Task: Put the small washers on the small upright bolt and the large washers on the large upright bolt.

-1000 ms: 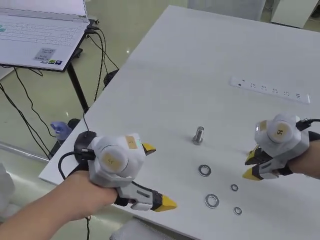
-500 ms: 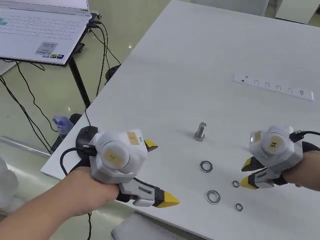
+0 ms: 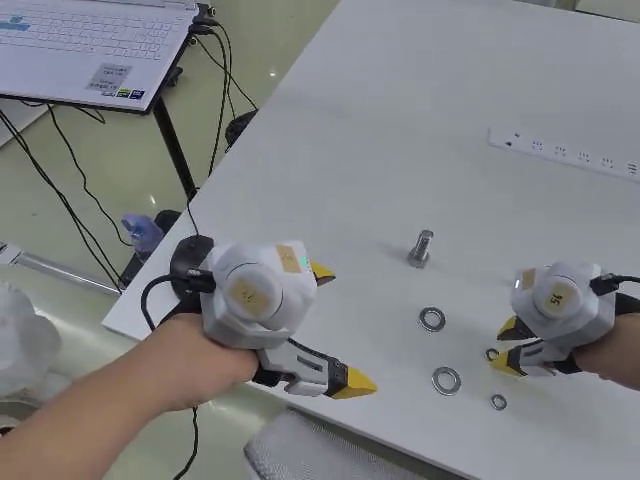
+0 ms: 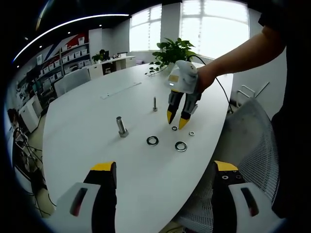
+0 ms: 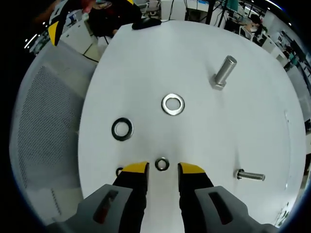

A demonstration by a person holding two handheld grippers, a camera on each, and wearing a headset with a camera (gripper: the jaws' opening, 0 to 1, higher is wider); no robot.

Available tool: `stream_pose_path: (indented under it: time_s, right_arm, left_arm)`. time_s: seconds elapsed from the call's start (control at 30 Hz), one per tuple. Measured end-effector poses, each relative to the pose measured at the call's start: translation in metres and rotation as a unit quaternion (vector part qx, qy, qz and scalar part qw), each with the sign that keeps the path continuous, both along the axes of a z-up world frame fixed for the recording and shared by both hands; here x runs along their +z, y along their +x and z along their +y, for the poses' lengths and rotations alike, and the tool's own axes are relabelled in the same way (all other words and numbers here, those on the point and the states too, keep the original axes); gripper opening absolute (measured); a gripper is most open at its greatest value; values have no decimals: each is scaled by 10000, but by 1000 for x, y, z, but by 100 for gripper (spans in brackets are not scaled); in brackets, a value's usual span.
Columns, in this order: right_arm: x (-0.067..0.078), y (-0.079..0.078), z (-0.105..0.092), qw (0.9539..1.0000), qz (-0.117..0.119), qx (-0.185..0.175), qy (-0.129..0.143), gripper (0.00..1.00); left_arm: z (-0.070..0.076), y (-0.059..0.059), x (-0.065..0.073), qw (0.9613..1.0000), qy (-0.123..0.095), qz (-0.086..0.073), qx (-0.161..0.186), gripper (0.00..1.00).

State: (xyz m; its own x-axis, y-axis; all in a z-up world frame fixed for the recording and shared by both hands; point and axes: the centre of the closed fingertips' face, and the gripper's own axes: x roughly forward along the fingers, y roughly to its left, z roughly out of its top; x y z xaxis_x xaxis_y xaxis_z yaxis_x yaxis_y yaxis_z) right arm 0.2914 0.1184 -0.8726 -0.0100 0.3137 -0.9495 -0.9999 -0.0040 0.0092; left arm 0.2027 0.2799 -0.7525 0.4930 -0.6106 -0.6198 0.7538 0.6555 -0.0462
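The large bolt (image 3: 421,247) (image 4: 121,126) (image 5: 222,73) stands upright on the white table (image 3: 400,120). Two large washers (image 3: 432,319) (image 3: 446,380) lie flat in front of it. The thin small bolt (image 4: 155,103) (image 5: 250,175) stands farther off. My right gripper (image 3: 503,347) (image 4: 176,121) (image 5: 162,170) is open by a narrow gap, low over the table, with one small washer (image 5: 162,164) (image 3: 493,354) lying just ahead between its tips. A second small washer (image 3: 498,402) (image 4: 191,133) lies beside it. My left gripper (image 3: 340,327) (image 4: 164,167) is wide open and holds nothing, near the table's front edge.
A white power strip (image 3: 560,155) lies at the far right of the table. A laptop (image 3: 90,40) on a stand with hanging cables (image 3: 215,90) sits beyond the left edge. A mesh chair (image 3: 300,455) is under the near edge.
My right gripper has come down and toward the small washer, so its tips now flank it. The left gripper has kept its place; the head camera has shifted.
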Motion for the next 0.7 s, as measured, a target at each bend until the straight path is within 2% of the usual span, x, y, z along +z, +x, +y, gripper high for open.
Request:
stream_pose_path:
  time_s: [0.3,0.57,0.7]
  right_arm:
    - [-6,1,-5,9998,-114,128,-120,25]
    - [-5,0,-2,9999,-94,35,-31,24]
    - [-5,0,0,10000,-89,-6,-20,23]
  left_arm:
    - [-1,0,1,10000,-65,-1,26,79]
    - [1,-1,0,10000,-7,22,2,79]
    - [2,-2,1,10000,-46,4,17,79]
